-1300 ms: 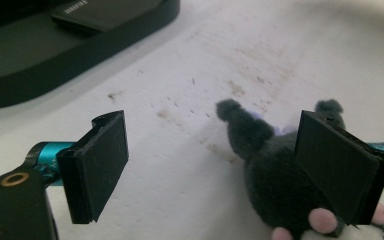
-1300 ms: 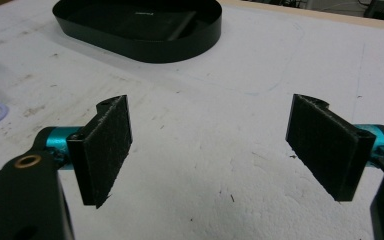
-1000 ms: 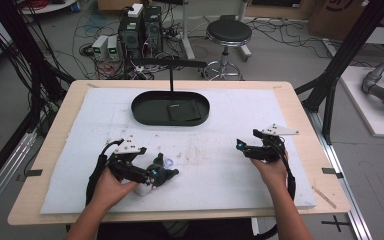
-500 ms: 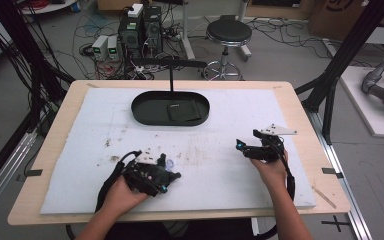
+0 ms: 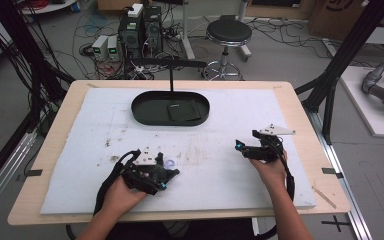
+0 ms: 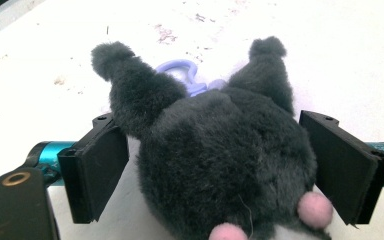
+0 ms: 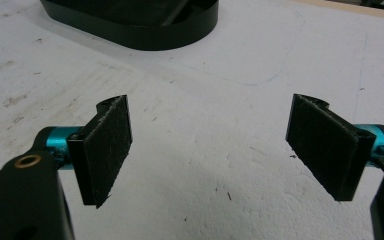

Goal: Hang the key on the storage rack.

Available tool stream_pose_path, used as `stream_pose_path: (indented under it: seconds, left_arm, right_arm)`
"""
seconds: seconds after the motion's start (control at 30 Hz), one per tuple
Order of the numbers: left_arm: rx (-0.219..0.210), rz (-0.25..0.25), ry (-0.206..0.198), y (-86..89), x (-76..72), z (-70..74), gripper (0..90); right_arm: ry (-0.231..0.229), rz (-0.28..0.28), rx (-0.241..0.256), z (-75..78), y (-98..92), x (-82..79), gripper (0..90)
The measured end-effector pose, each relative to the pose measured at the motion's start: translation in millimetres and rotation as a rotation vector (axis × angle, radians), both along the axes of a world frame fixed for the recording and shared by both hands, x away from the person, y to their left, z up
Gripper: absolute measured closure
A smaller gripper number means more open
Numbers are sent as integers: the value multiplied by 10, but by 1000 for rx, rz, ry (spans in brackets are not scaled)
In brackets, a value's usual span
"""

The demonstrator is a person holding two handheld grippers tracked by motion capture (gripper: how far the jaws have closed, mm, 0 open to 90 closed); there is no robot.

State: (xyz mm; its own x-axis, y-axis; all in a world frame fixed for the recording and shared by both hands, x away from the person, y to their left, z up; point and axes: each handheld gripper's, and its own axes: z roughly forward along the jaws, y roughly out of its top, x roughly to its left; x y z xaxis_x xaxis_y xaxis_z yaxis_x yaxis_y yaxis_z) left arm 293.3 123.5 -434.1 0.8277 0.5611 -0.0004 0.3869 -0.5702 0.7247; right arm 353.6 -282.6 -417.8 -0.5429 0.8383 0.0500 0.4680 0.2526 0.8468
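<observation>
A dark grey plush toy [image 6: 215,160] with two ears, pink spots and a lilac clip ring [image 6: 182,72] lies on the white mat. My left gripper [image 6: 212,125] is open, one jaw on each side of the toy's body, the left pad [image 6: 100,170] close against the fur. From above, the left gripper [image 5: 167,170] covers the toy at the front left of the mat, with the lilac ring [image 5: 170,163] poking out. My right gripper [image 5: 241,150] hovers at the right, open [image 7: 210,105], nothing between its pads.
A black oval tray [image 5: 140,107] with a dark flat item inside sits at the back middle of the mat, also seen ahead of the right gripper [image 7: 145,35]. A black stand [image 5: 171,75] rises behind it. Dirt specks mark the white mat [image 5: 220,180].
My left gripper has moved nearer the person and slightly right, settling over the plush toy. The right gripper has hardly moved.
</observation>
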Motion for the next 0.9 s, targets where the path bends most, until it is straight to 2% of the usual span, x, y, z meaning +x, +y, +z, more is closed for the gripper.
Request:
stream_pose_path:
  seconds: [0.1, 0.23, 0.37, 0.43, 0.5, 0.57, 0.7, 0.8, 0.9]
  left_arm:
    - [5, -8, 9, 3, 17, -6, 177]
    - [0, -26, 35, -11, 34, -18, 293]
    - [1, -32, 59, 18, 62, 16, 356]
    - [-1, -22, 56, 66, 71, 44, 376]
    - [-39, -15, 57, 144, 82, 96, 382]
    - [-125, -12, 73, 256, 106, 181, 385]
    - [-227, -2, 82, 419, 174, 359, 386]
    - [-329, 4, 70, 552, 243, 553, 386]
    - [-381, -14, 69, 634, 325, 746, 386]
  right_arm:
    - [3, 2, -2, -3, 1, 1, 188]
    - [8, 1, -4, -8, -3, 4, 188]
    - [7, 2, -1, -13, -5, 12, 188]
    - [10, 1, -1, -14, -1, 12, 188]
    - [8, 3, -3, -11, 2, 8, 188]
    - [7, 5, -2, -7, 4, 1, 188]
    - [4, 3, 4, -8, 14, 8, 188]
    - [8, 5, -1, -8, 17, 2, 188]
    - [6, 3, 12, -1, 16, -5, 188]
